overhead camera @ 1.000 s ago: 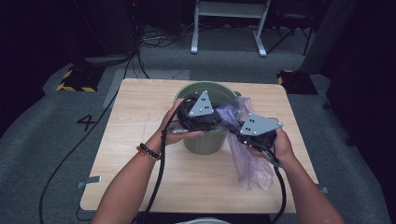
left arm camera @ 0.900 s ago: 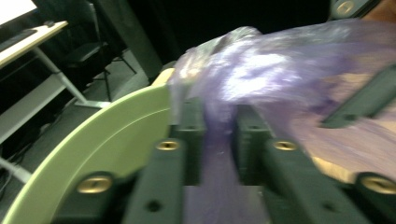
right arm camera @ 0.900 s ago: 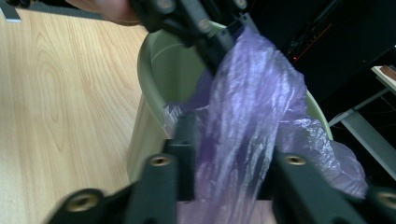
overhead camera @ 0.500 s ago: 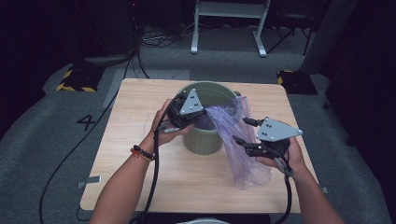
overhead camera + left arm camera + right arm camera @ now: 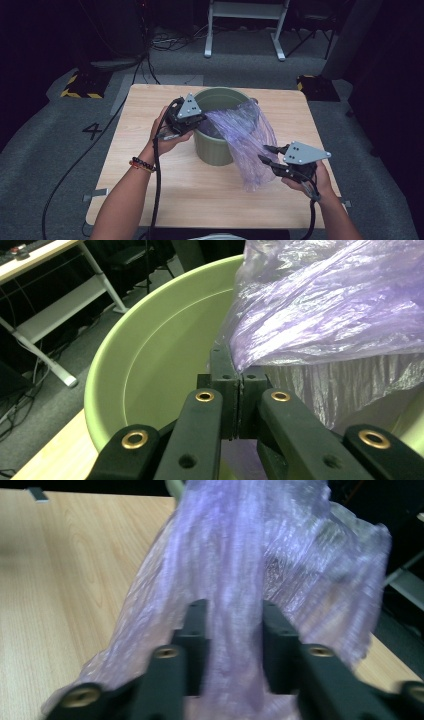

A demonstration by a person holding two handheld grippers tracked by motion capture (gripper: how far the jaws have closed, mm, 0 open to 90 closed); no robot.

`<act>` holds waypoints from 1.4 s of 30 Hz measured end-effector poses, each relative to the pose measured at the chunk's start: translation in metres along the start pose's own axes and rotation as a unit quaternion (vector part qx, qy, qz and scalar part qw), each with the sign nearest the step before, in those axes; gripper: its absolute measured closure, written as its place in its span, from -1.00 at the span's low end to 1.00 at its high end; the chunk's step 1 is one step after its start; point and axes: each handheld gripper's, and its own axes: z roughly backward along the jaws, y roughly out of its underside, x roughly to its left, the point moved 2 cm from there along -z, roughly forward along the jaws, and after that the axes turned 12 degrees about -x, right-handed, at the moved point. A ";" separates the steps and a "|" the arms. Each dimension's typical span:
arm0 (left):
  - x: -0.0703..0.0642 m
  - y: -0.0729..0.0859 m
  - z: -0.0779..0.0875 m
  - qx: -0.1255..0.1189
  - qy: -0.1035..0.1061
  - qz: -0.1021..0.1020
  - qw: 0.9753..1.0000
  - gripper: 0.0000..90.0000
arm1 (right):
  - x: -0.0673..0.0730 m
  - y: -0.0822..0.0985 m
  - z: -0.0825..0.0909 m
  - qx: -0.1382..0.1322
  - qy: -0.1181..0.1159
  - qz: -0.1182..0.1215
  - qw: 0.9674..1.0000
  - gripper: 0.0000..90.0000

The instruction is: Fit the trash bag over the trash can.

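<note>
A pale green bucket (image 5: 215, 147) stands at the middle of the wooden table (image 5: 150, 105). A thin purple plastic bag (image 5: 247, 140) spills out of it over the right rim onto the table. My left gripper (image 5: 197, 122) is at the bucket's left rim, and in the left gripper view its jaws (image 5: 241, 377) are shut on the bag's edge (image 5: 325, 315) above the bucket's inside (image 5: 150, 365). My right gripper (image 5: 266, 154) is at the bag's lower right. Its jaws (image 5: 232, 625) have just been closing, still stand apart, and have a fold of the bag (image 5: 240, 555) between them.
Bare table (image 5: 65, 555) lies left of the bag and in front of the bucket. Beyond the table, on grey floor, are a white stand (image 5: 245, 10), cables, a yellow-and-black striped block (image 5: 80, 85) and a dark block (image 5: 312, 85).
My right gripper has moved right and toward the table's front, away from the bucket, and the bag now stretches between the grippers. My left gripper has shifted left to the bucket's left rim.
</note>
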 end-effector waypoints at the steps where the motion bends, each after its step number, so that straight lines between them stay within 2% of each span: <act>1: 0.001 0.001 0.000 -0.002 -0.003 0.005 1.000 0.96 | 0.002 0.000 -0.001 0.000 -0.004 0.006 1.000 0.68; 4: 0.002 0.003 0.002 -0.004 0.000 0.006 1.000 0.89 | 0.004 -0.003 -0.005 -0.007 -0.006 0.015 1.000 0.92; 7: 0.002 0.003 0.003 -0.008 -0.003 0.010 1.000 0.70 | 0.004 -0.007 -0.006 -0.017 -0.006 0.019 1.000 0.98; 10: 0.002 0.000 0.005 -0.015 -0.014 0.013 1.000 0.32 | 0.001 -0.013 -0.007 -0.028 -0.003 0.018 0.999 0.99; 13: -0.003 -0.004 0.007 -0.023 -0.020 0.012 0.999 -0.19 | -0.001 -0.021 -0.009 -0.036 -0.002 0.022 0.999 0.99; 15: -0.006 -0.007 0.010 -0.030 -0.011 0.015 0.999 -0.42 | -0.002 -0.026 -0.011 -0.038 0.000 0.022 0.999 0.99; 17: -0.010 -0.010 0.013 -0.037 -0.012 0.017 0.999 -0.58 | -0.005 -0.030 -0.014 -0.039 0.002 0.023 0.999 0.99; 21: -0.019 -0.016 0.016 -0.043 0.008 0.010 0.999 -0.61 | -0.011 -0.038 -0.021 -0.040 0.002 0.014 0.999 0.98; 23: -0.025 -0.018 0.018 -0.045 0.020 -0.001 0.999 -0.60 | -0.011 -0.043 -0.025 -0.037 0.004 0.021 0.999 0.98; 28: -0.041 -0.016 0.028 -0.071 0.051 0.009 0.996 -0.63 | -0.009 -0.052 -0.036 -0.035 -0.003 0.029 0.999 0.98; 31: -0.052 -0.008 0.035 -0.080 0.059 0.016 0.995 -0.66 | -0.009 -0.054 -0.041 -0.035 -0.003 0.033 0.999 0.97; 34: -0.064 0.002 0.041 -0.075 0.059 0.010 0.995 -0.66 | -0.009 -0.056 -0.045 -0.031 -0.006 0.039 0.999 0.96; 37: -0.073 0.008 0.049 -0.075 0.060 0.012 0.995 -0.66 | -0.008 -0.056 -0.049 -0.027 -0.008 0.040 0.999 0.96; 40: -0.082 0.011 0.058 -0.090 0.057 0.013 0.994 -0.66 | -0.008 -0.057 -0.054 -0.025 -0.007 0.040 0.999 0.97; 42: -0.085 0.013 0.062 -0.090 0.042 0.001 0.995 -0.66 | -0.008 -0.058 -0.056 -0.023 -0.007 0.041 0.999 0.97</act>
